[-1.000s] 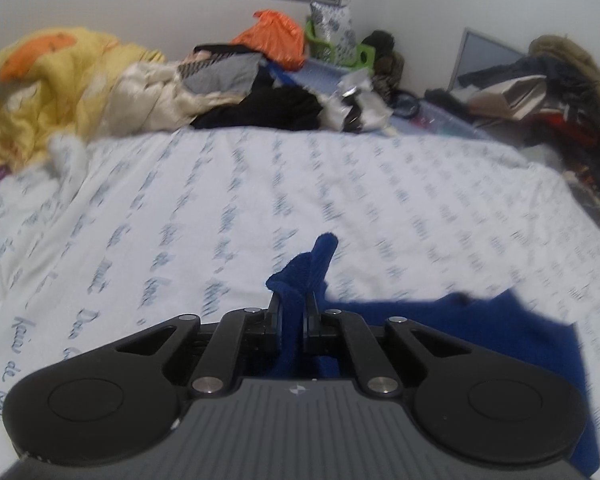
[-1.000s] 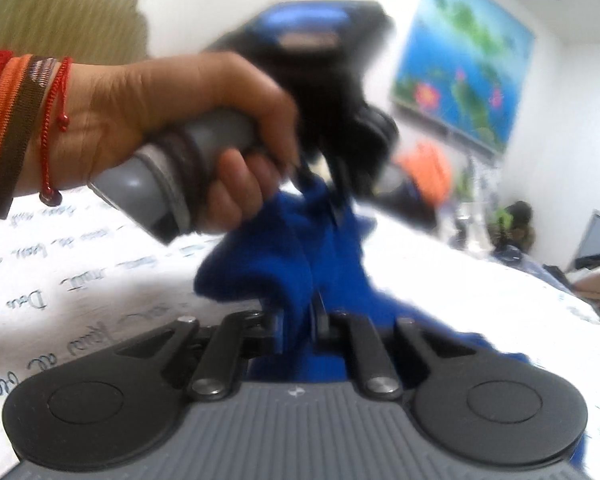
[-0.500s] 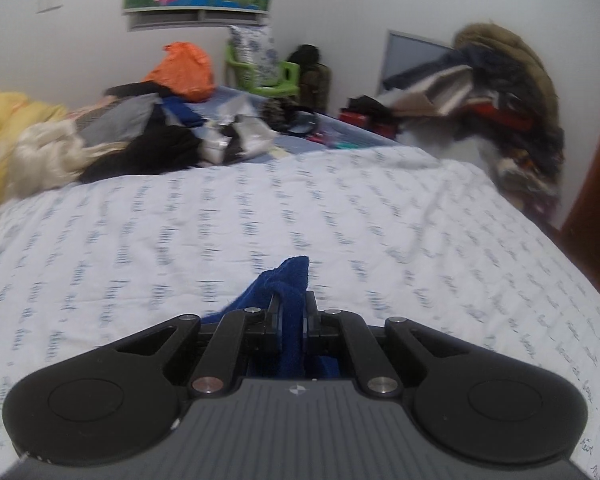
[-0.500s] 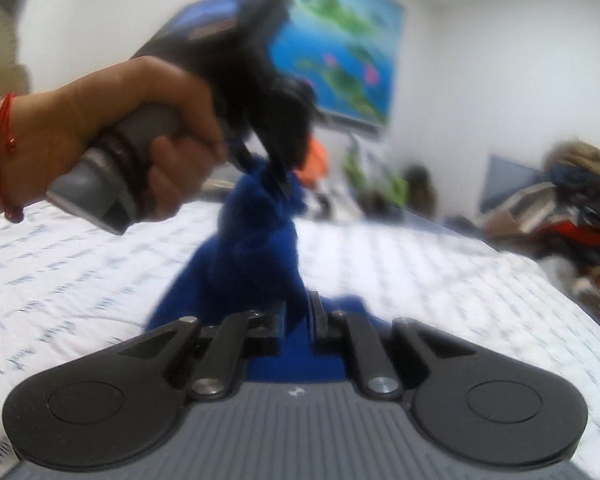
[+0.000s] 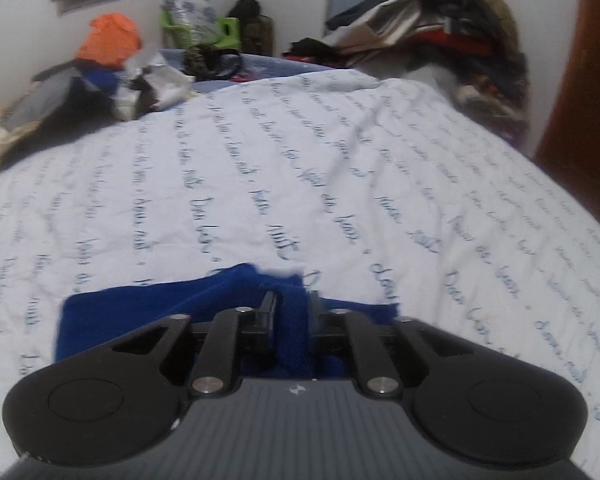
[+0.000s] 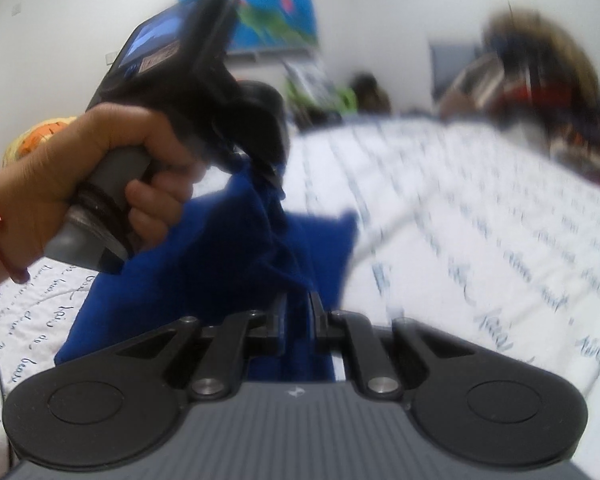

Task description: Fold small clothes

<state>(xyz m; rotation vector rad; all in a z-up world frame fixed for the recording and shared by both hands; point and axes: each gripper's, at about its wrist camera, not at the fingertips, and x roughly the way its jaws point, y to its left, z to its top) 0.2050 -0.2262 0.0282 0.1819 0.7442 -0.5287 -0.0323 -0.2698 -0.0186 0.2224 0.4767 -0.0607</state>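
A small dark blue garment [image 5: 148, 312] lies partly on the white bed sheet [image 5: 340, 184] with blue script. My left gripper [image 5: 291, 308] is shut on a bunched edge of it, low over the bed. In the right wrist view the same blue garment [image 6: 228, 256] hangs up from the sheet between both grippers. My right gripper [image 6: 298, 308] is shut on another part of its edge. The left gripper [image 6: 266, 168], held in a hand, pinches the cloth's upper corner just ahead and to the left of it.
A heap of clothes [image 5: 80, 80] with an orange bag [image 5: 110, 40] lies at the far left of the bed. Piled coats and bags [image 5: 440, 40] stand at the far right by a brown door [image 5: 588, 80]. A green chair [image 5: 220, 28] stands by the wall.
Both grippers have swung to the right and come lower over the bed with the blue garment. More of the garment now lies spread on the sheet under the left gripper.
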